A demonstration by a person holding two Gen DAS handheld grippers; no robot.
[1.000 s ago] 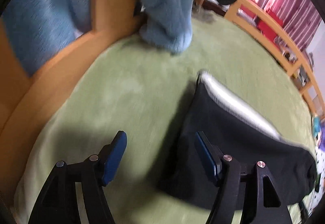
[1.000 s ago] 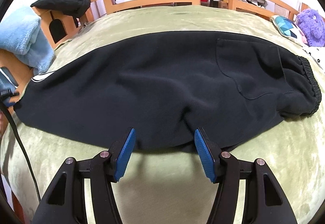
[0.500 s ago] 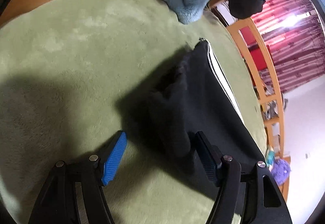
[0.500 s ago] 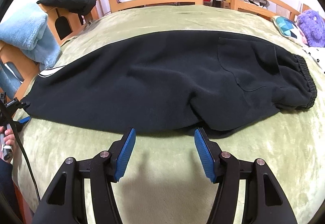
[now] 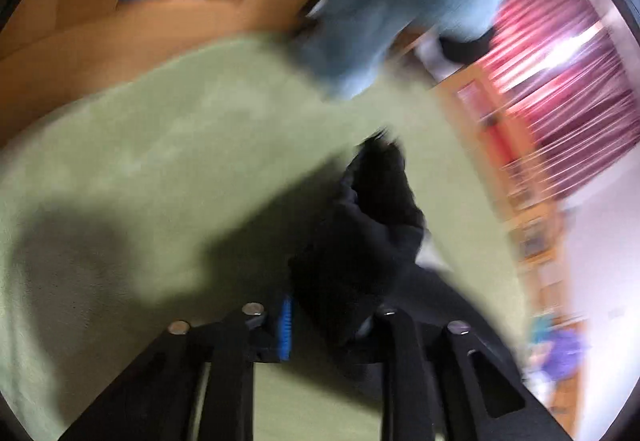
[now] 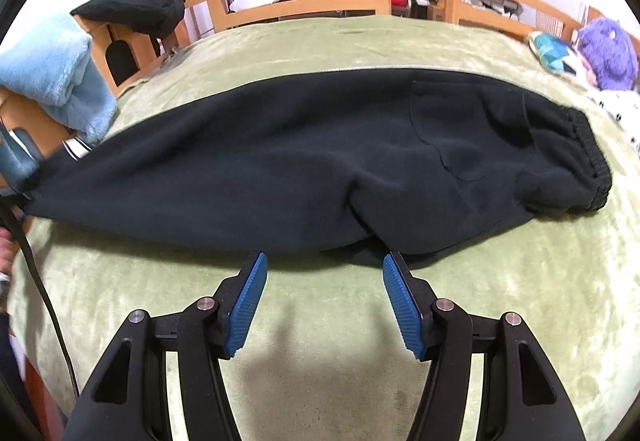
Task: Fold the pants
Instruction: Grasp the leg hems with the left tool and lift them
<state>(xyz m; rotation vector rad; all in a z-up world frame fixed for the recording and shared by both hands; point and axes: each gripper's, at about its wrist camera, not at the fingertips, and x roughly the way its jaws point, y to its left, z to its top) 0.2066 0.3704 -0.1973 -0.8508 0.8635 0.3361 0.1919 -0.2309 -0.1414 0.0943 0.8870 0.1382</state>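
Your left gripper (image 5: pixel 332 317) has closed since a second ago: fingers, wide then, now pinch the cuff end of the black pants (image 6: pixel 320 169), bunching it off the green bed (image 6: pixel 320 41); view is blurred. Right gripper (image 6: pixel 323 301) hovers at the near crotch edge, fingers wide, holding nothing. Pants lie lengthwise across the bed, waistband right. Likely you're starting the cuff-to-waist fold.
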